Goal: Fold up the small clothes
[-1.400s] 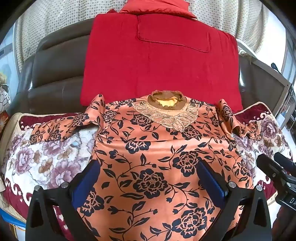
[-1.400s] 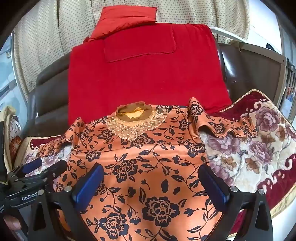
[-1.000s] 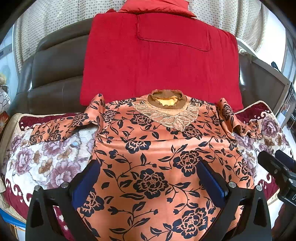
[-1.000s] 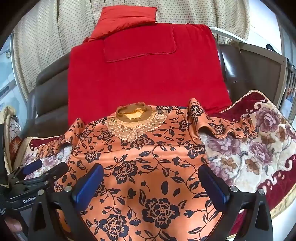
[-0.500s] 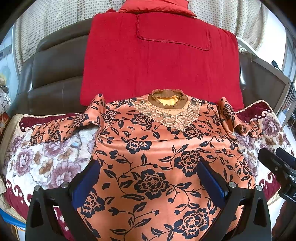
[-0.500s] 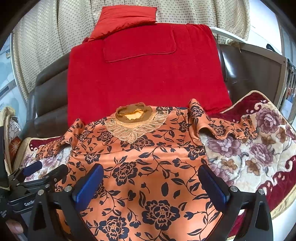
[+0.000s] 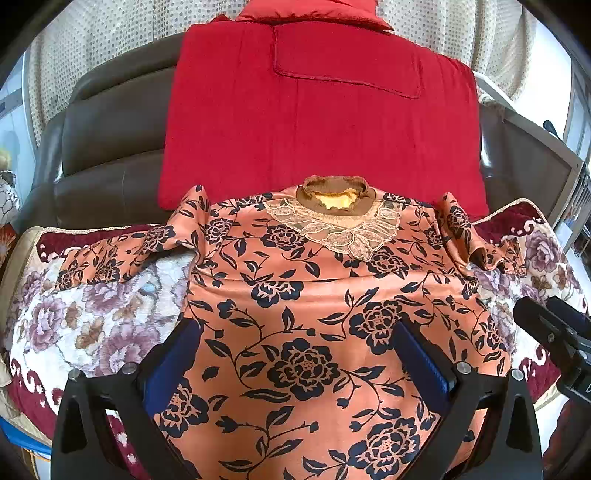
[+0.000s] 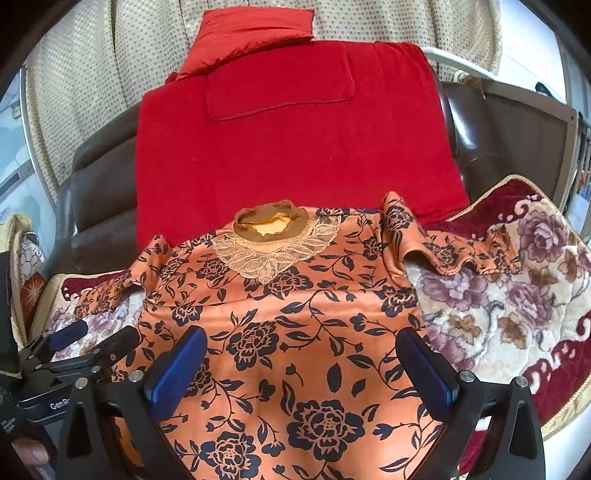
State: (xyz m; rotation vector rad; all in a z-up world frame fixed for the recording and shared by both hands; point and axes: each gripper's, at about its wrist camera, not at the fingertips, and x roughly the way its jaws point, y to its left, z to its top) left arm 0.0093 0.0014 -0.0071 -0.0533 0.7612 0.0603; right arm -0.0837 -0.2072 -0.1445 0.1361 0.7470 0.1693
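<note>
Left wrist view: an orange satin blouse printed with dark navy roses [image 7: 314,317], spread face-up over a plush floral blanket in cream, mauve and maroon [image 7: 74,325]. At the far end of the blouse, a brown ribbed collar [image 7: 336,195] with a beige lace yoke [image 7: 340,232] just below it. One sleeve [image 7: 122,251] stretched out to the left of the collar, the other [image 7: 476,240] bunched and rumpled to its right. Beyond the collar, a red folded blanket [image 7: 314,122] draped against the back of a dark brown leather sofa [image 7: 107,155], touching or nearly touching the blouse's top edge. Hovering over the near hem, the left gripper [image 7: 295,354], spread wide, blue pads [image 7: 173,365] flanking the cloth with nothing clasped between them (whether they touch the fabric cannot be told). At the right edge, near the hem, the right gripper [image 7: 554,328] poking in, its spread unclear from here.

Right wrist view: same blouse [image 8: 295,332], collar [image 8: 271,225] toward the far end, hem nearest the camera. Right gripper [image 8: 299,365] also gaping wide above the hem, blue pads [image 8: 428,369] set apart over the print, holding nothing. Left of the hem, the left gripper [image 8: 85,339] seen side-on over the floral blanket [image 8: 517,302]. Above the collar, the red blanket [image 8: 291,140] with a red cushion [image 8: 251,33] at its top, against a dotted beige curtain [image 8: 96,92]. Sofa [image 8: 99,184] dark to either side.
</note>
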